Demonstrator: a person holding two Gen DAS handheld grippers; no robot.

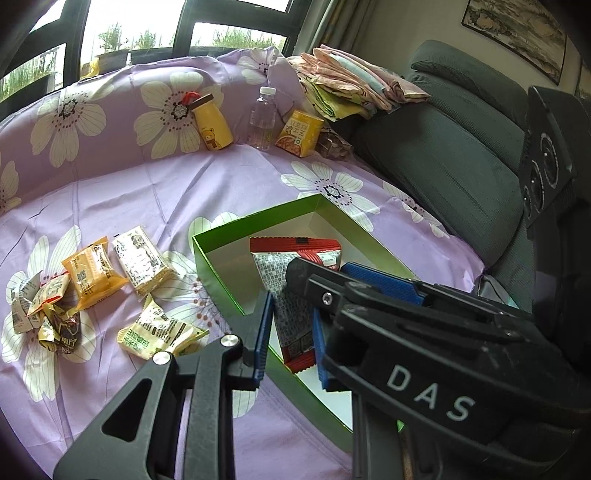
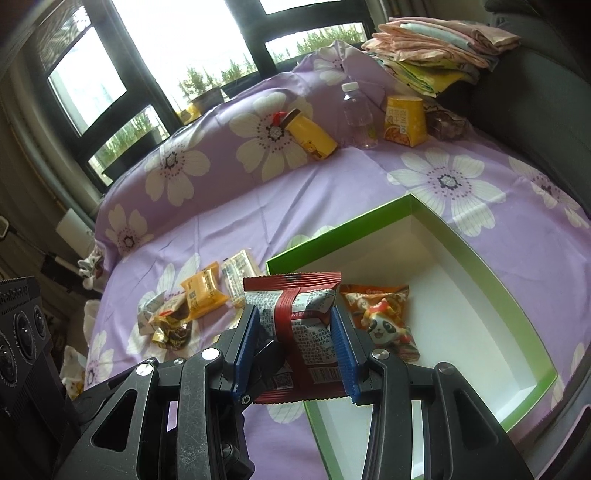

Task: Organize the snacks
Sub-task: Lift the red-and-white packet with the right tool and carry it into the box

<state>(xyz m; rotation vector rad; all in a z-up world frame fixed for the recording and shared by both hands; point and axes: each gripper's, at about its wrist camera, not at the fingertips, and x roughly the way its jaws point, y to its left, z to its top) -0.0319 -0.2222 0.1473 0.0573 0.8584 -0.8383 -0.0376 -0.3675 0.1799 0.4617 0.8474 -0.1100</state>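
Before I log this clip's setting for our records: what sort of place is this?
Most likely a home living room: a grey sofa draped with a purple flowered sheet, folded linens piled on its arm, a framed picture on the wall, and large windows looking onto greenery.

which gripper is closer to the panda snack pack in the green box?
Right. The right gripper holds a red-and-white packet over the green box edge, beside the panda pack. The left gripper hangs at the box's outer wall, jaws empty.
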